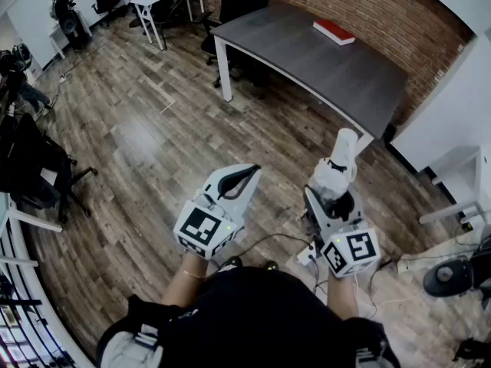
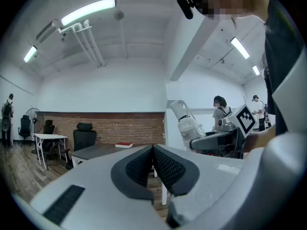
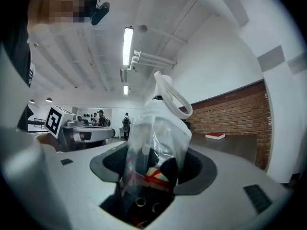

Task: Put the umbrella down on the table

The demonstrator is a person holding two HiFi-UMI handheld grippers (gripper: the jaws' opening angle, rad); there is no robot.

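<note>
You stand on a wooden plank floor [image 1: 146,136], facing a brick wall [image 1: 376,10]. A dark grey table [image 1: 307,60] on white legs runs along that wall.

Your left gripper [image 1: 245,171] is held level over the floor, short of the table. The left gripper view shows its jaws pressed together with nothing between them.

Your right gripper [image 1: 331,196] is also level, just beside the left one and near the table's nearest corner. Its jaws stand wide and clamp the umbrella [image 3: 154,138] at its lower end. The umbrella is folded and wrapped in a clear plastic sleeve. It projects forward beyond the jaws, with a white loop strap [image 3: 173,97] at its far tip. The fabric appears dark with coloured bands, though the sleeve blurs it. In the head view the umbrella hangs over the floor and does not touch the table.

A red book [image 1: 334,31] lies flat on the table's far end, well apart from both grippers.
</note>
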